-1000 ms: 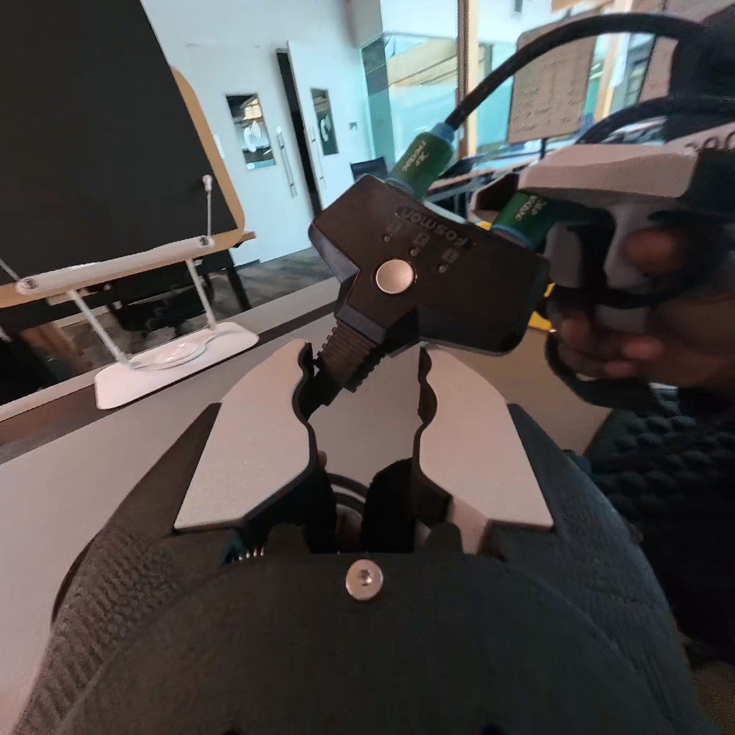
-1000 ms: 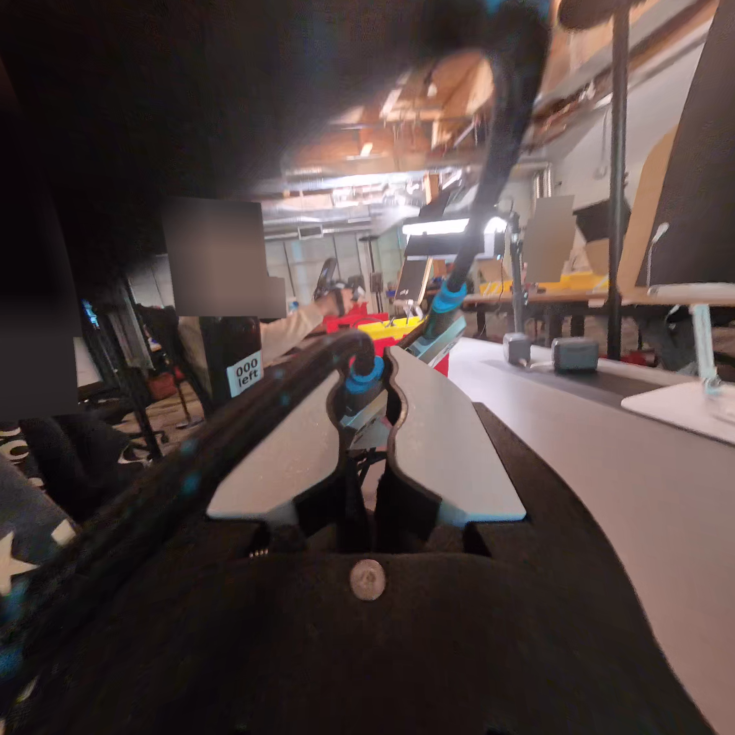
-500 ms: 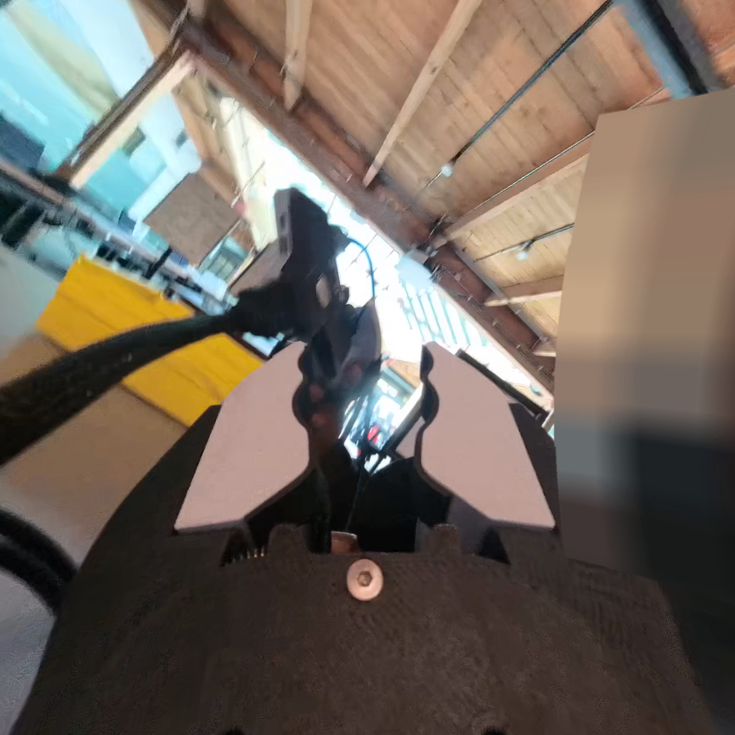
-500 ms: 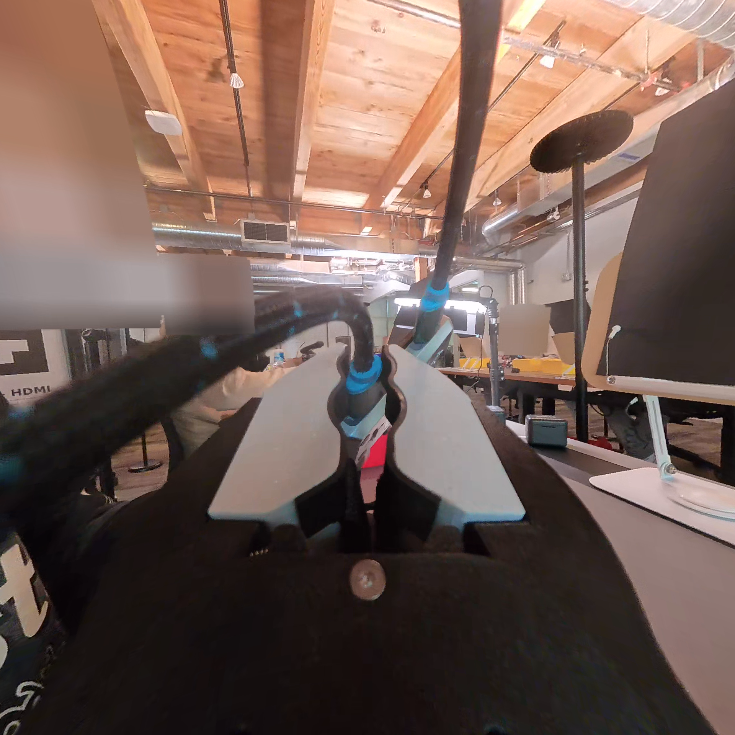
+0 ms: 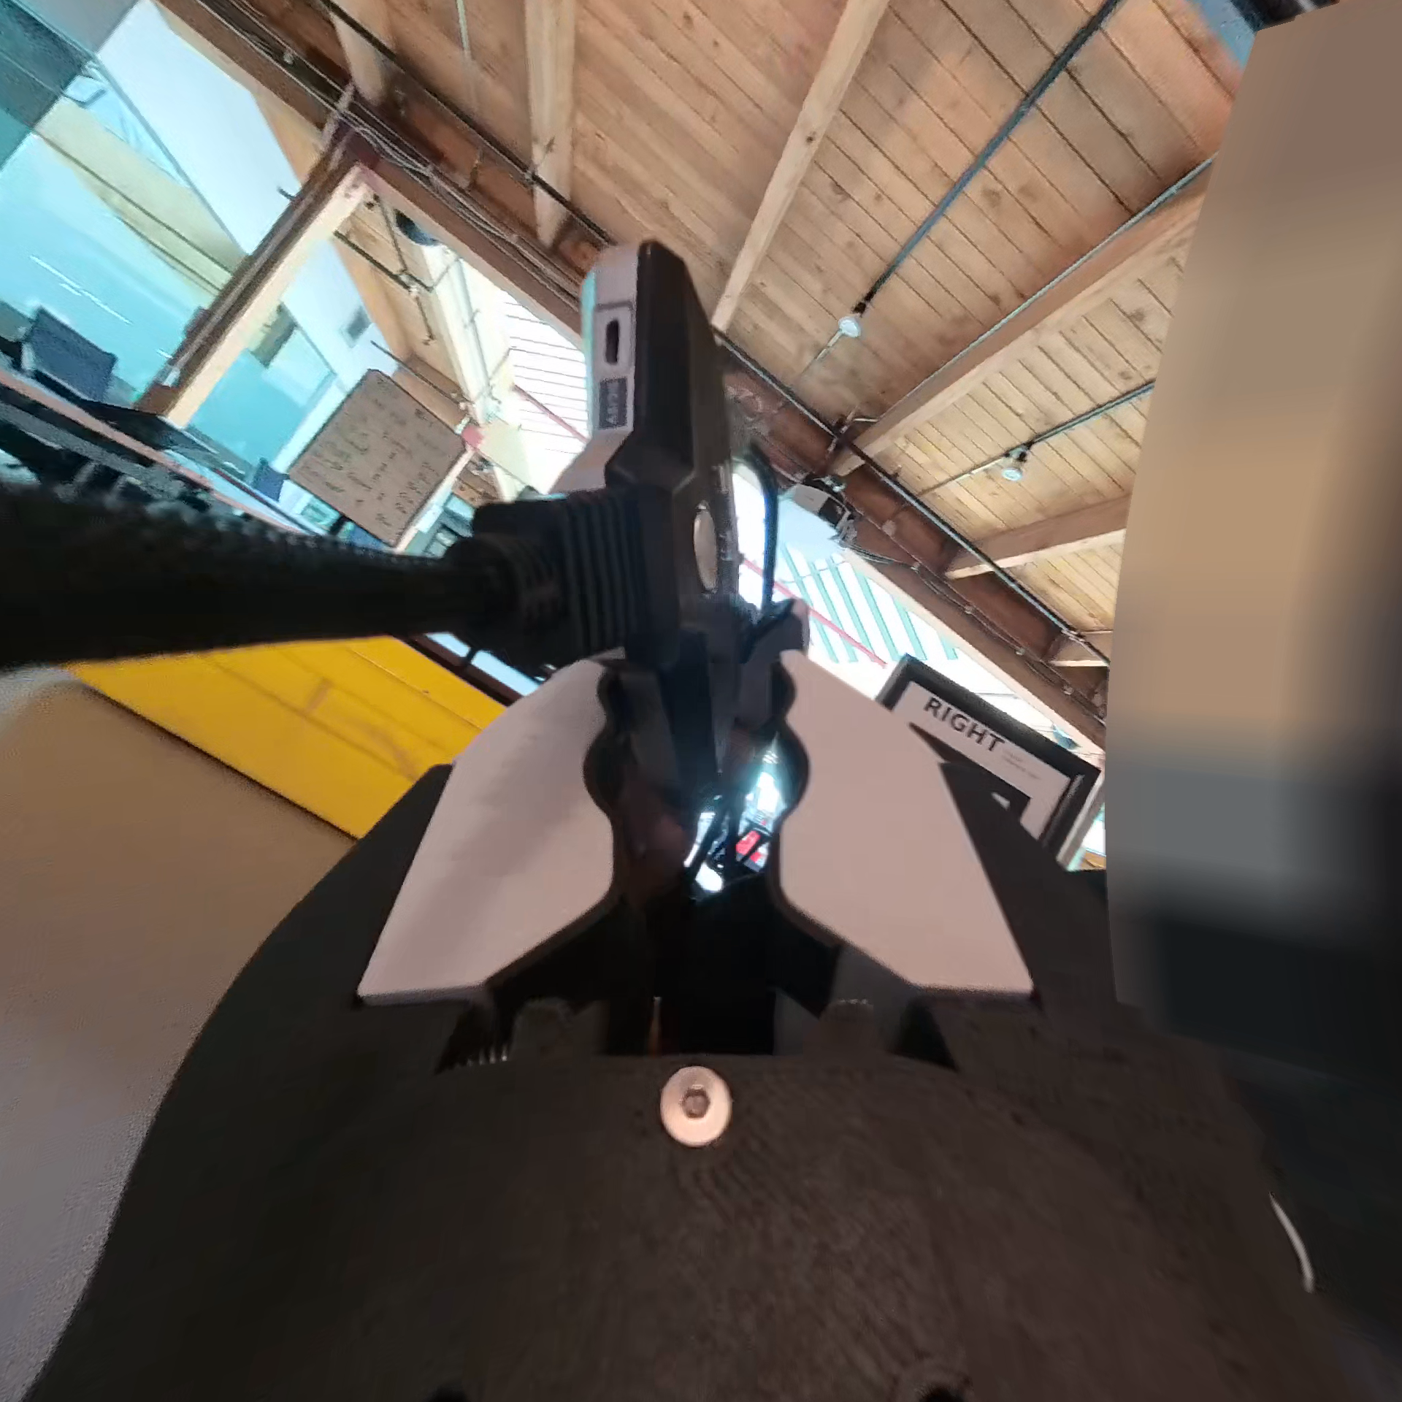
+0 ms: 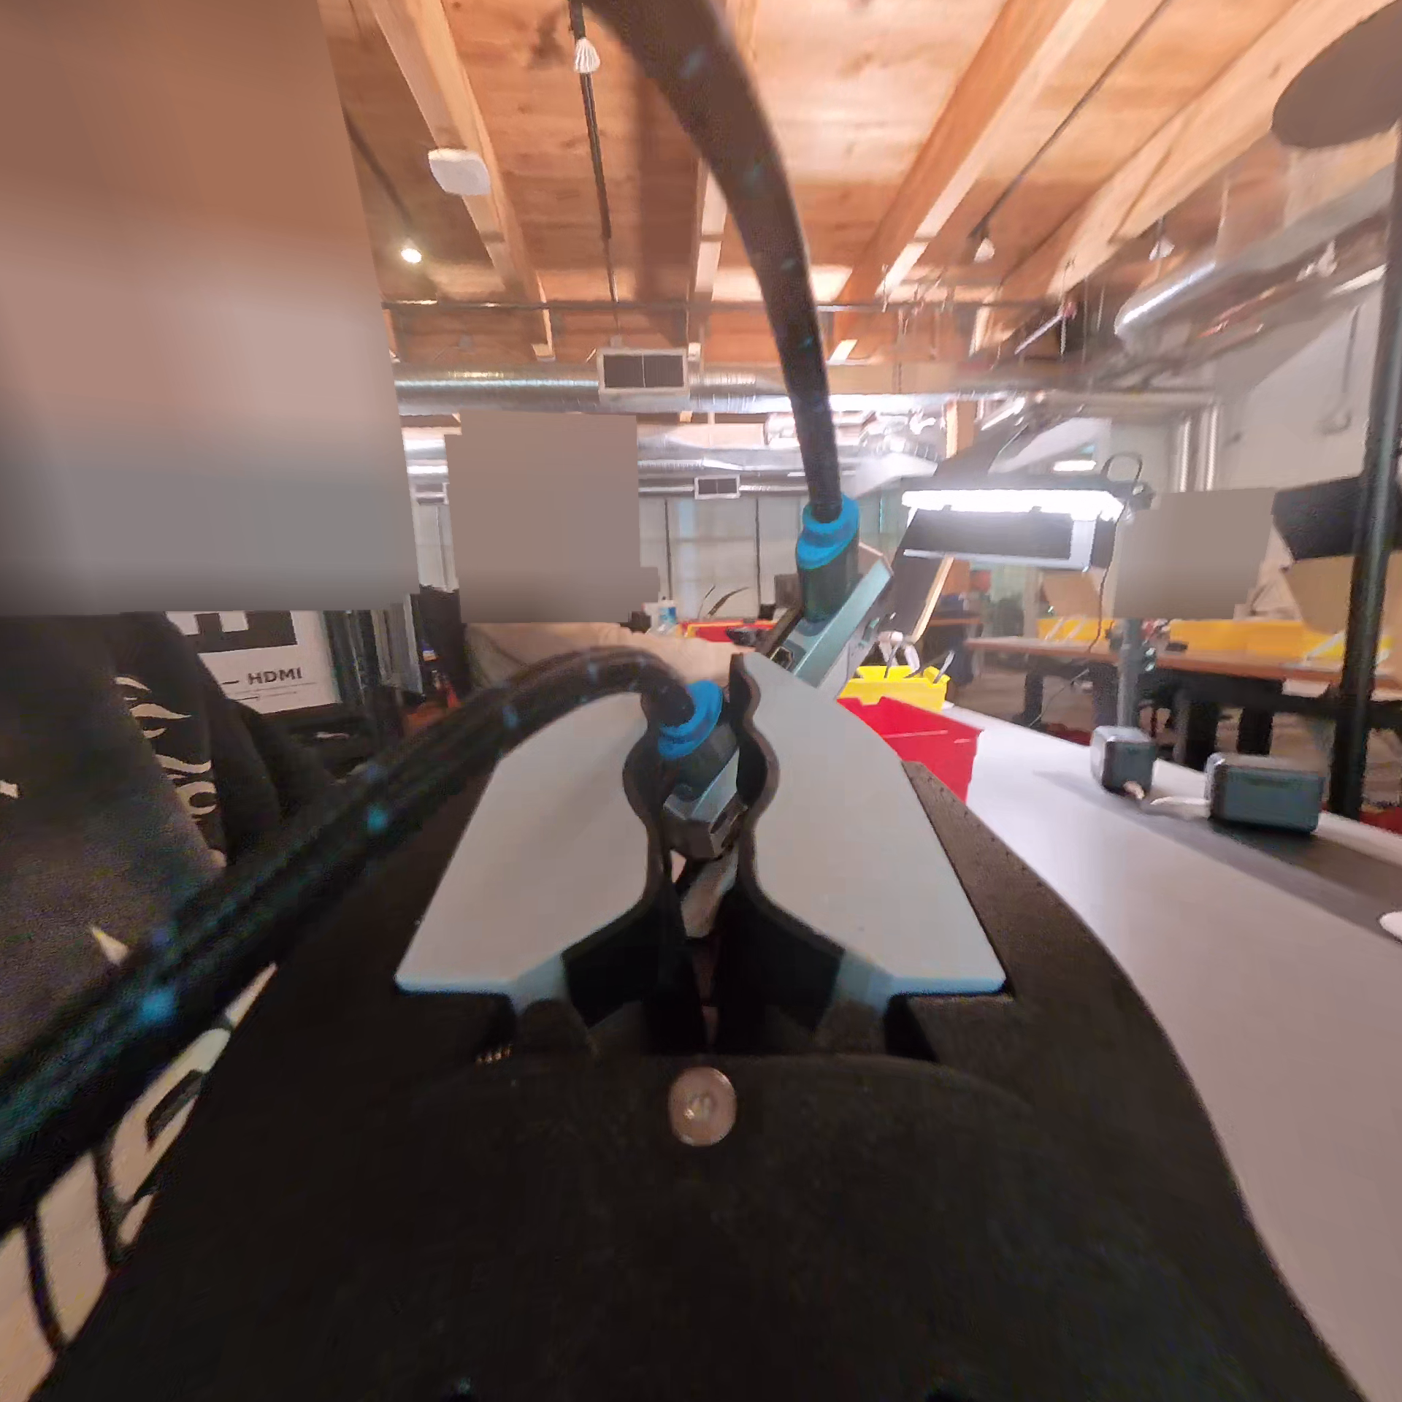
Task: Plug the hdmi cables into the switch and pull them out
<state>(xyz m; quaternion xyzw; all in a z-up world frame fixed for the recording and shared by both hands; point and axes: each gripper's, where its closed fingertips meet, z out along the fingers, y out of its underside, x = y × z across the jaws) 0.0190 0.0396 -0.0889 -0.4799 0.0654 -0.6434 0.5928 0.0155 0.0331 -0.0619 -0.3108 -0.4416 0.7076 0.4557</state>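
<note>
In the left wrist view my left gripper [image 5: 694,683] points up toward the ceiling and is shut on the lower edge of the black HDMI switch [image 5: 667,470], seen edge-on. An empty port shows on its grey side face. The switch's own braided black cable [image 5: 227,569] runs off to the left. In the right wrist view my right gripper [image 6: 698,705] is shut on an HDMI plug with a blue collar [image 6: 702,766], its metal end free of the switch [image 6: 846,630]. A second blue-collared HDMI cable [image 6: 823,539] stands in the switch just beyond my fingertips.
A grey table [image 6: 1138,948] lies to the right with two small dark boxes [image 6: 1259,789] and a black pole [image 6: 1365,531]. A red bin [image 6: 910,736] sits ahead. A person's dark clothing [image 6: 114,796] is close on the left. A yellow bin [image 5: 265,705] shows on the left.
The left gripper swung up from the table to face the ceiling and closed on the switch body. The right gripper kept its plug, which now sits apart from the switch, and tilted back down.
</note>
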